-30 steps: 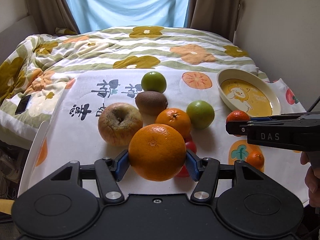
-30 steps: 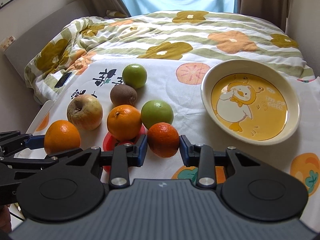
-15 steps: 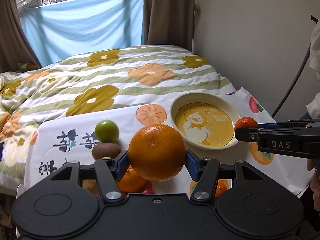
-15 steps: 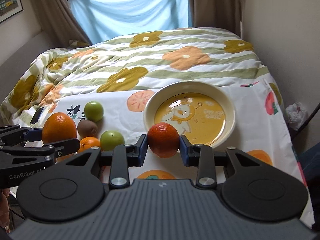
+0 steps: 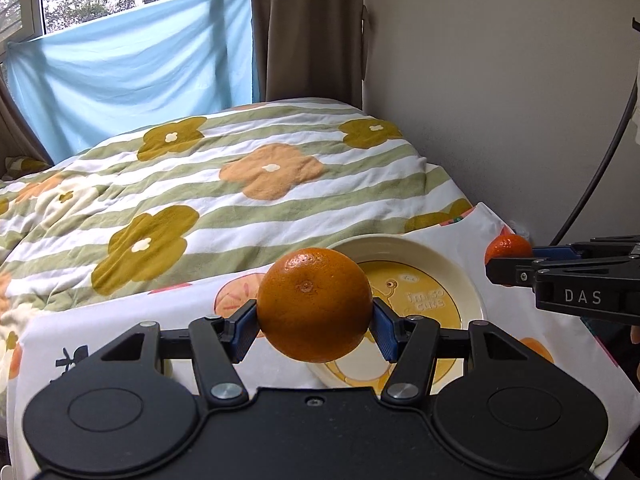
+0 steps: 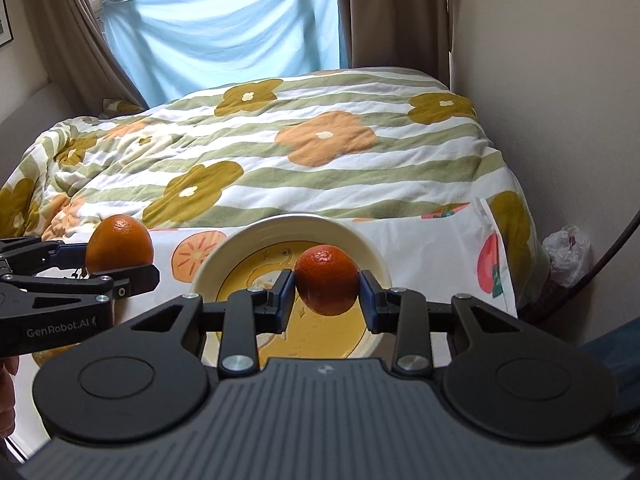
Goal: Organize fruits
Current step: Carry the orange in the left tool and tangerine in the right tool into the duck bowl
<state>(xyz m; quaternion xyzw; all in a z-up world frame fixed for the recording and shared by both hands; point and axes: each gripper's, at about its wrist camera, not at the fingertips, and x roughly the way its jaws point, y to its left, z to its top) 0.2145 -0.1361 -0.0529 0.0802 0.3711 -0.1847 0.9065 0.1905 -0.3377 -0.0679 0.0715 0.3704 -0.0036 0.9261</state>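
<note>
My left gripper [image 5: 314, 322] is shut on a large orange [image 5: 314, 304] and holds it in the air at the near left edge of the cream bowl [image 5: 448, 256] with a yellow duck print. My right gripper [image 6: 326, 294] is shut on a smaller, redder tangerine [image 6: 326, 280] and holds it above the bowl [image 6: 372, 258]. In the right wrist view the left gripper and its orange [image 6: 119, 246] show at the left. In the left wrist view the tangerine [image 5: 507, 247] shows at the right. The other fruits are hidden from both views.
The bowl stands on a white fruit-print cloth [image 5: 500, 224] over a table in front of a bed with a flowered quilt [image 6: 280, 140]. A wall [image 5: 500, 80] rises close on the right, with a dark cable [image 5: 600, 176] along it. A plastic bag [image 6: 570, 248] lies by the wall.
Both grippers have lifted and moved right, from the fruit pile toward the bowl, each still holding its fruit. The pile of fruits has dropped out of view.
</note>
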